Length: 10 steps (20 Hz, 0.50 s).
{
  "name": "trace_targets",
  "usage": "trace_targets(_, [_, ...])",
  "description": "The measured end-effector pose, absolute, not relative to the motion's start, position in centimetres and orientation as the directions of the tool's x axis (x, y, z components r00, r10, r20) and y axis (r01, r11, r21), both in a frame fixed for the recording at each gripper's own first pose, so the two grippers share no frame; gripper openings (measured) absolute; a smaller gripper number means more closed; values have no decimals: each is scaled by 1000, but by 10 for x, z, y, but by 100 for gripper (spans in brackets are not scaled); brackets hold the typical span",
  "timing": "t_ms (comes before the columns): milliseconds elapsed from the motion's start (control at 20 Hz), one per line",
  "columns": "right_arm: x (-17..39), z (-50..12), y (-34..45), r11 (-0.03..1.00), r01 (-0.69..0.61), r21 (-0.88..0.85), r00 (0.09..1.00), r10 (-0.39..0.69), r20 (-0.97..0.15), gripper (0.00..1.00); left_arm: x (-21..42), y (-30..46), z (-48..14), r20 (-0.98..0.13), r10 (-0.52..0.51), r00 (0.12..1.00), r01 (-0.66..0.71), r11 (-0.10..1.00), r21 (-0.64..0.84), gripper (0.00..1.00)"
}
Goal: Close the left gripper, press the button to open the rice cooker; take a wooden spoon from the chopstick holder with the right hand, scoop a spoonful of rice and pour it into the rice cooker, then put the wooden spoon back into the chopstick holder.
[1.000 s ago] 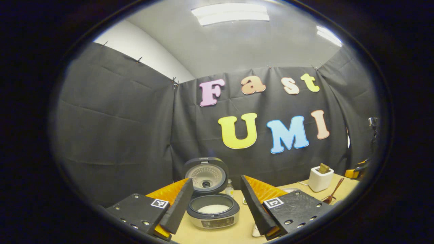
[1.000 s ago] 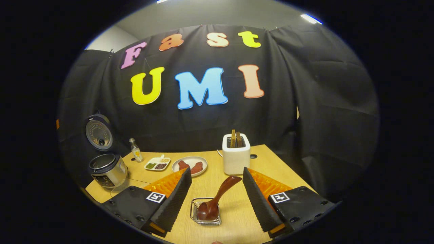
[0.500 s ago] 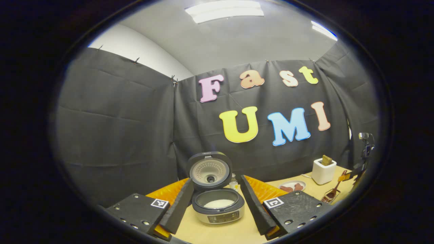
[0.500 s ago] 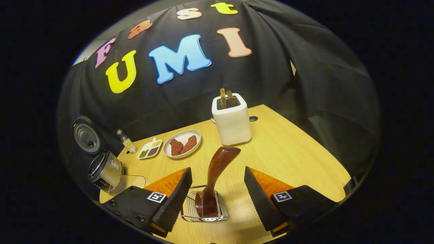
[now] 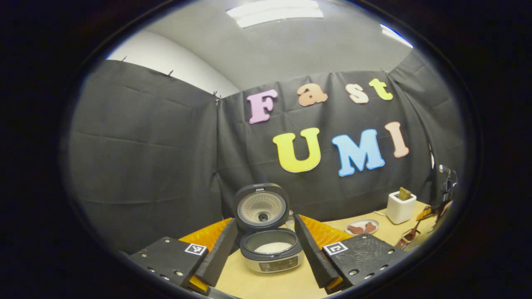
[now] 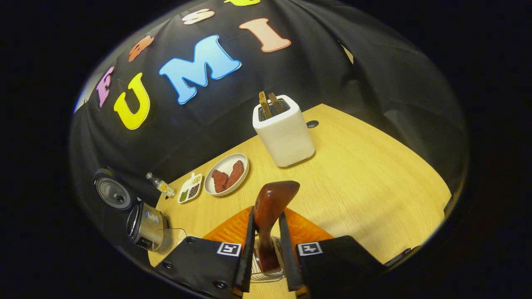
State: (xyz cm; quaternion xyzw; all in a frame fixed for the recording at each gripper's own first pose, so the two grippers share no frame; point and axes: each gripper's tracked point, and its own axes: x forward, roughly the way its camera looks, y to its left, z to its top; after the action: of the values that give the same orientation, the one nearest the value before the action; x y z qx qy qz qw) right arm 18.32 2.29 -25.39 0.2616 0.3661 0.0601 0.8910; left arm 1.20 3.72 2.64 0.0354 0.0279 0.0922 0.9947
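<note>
Left gripper view: set low, just above the surface point(image 5: 291, 286), facing level toward the back wall, with the open rice cooker point(image 5: 271, 249) close ahead. Right gripper view: set higher, tilted down over the surface point(image 6: 374, 174), near the wooden spoon point(image 6: 270, 207). Shared by both: rice cooker point(image 6: 145, 226), toaster point(image 5: 400, 207) point(image 6: 284, 128), plate point(image 5: 361, 227) point(image 6: 226, 174).

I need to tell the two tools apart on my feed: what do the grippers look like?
Both look alike. The left gripper and the right gripper each have black blocky finger carriers with small screw holes, a white square tag printed with a black pattern on each carrier, and ribbed orange panels behind the wedge-shaped fingers.
</note>
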Motion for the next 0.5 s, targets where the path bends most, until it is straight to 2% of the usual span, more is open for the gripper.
trace_targets(100, [179,-262,31,849,87,521,711,313,-630,28,11,37,28,-46,189,981,-186,980,73,84])
trace_targets(200, [180,-254,22,845,87,527,713,317,-626,11,8,37,29,-42,194,980,-191,979,74,84])
trace_targets(250, [173,-250,22,853,86,514,716,306,-628,11,7,37,29,-40,196,980,-193,978,73,84])
trace_targets(300, [177,-252,27,857,71,510,721,309,-620,4,5,36,30,-39,198,979,-194,978,71,84])
trace_targets(500, [169,-225,25,860,29,509,760,312,-571,4,-5,32,28,-49,209,977,-206,977,57,84])
